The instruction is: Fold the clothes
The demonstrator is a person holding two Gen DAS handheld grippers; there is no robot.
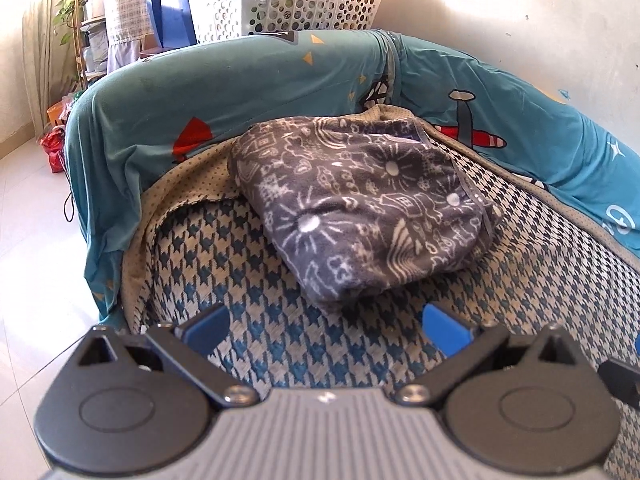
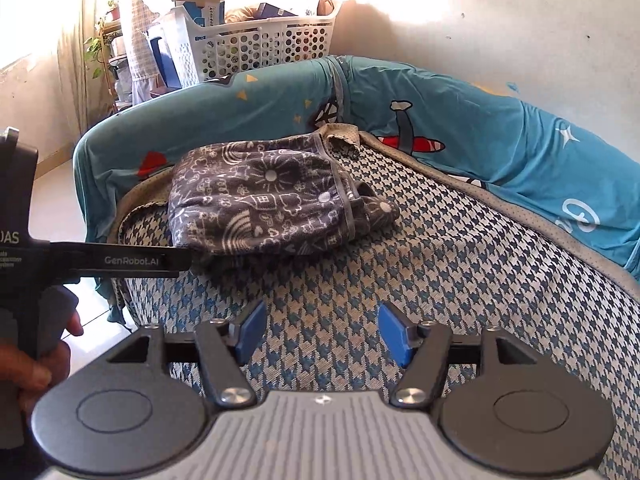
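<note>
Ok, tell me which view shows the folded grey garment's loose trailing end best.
The right wrist view: the folded grey garment lies side-on there, so the loose end poking past its hemmed edge is plain. The left wrist view looks over the top of the garment; only layered edges show at its right side.

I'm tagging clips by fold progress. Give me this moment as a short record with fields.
garment: grey patterned cloth, folded into a compact bundle
resting on: houndstooth seat cover of the sofa
left gripper: open, nothing between the pads, short of the bundle
right gripper: open, nothing held
behind the sofa: white perforated basket
</note>
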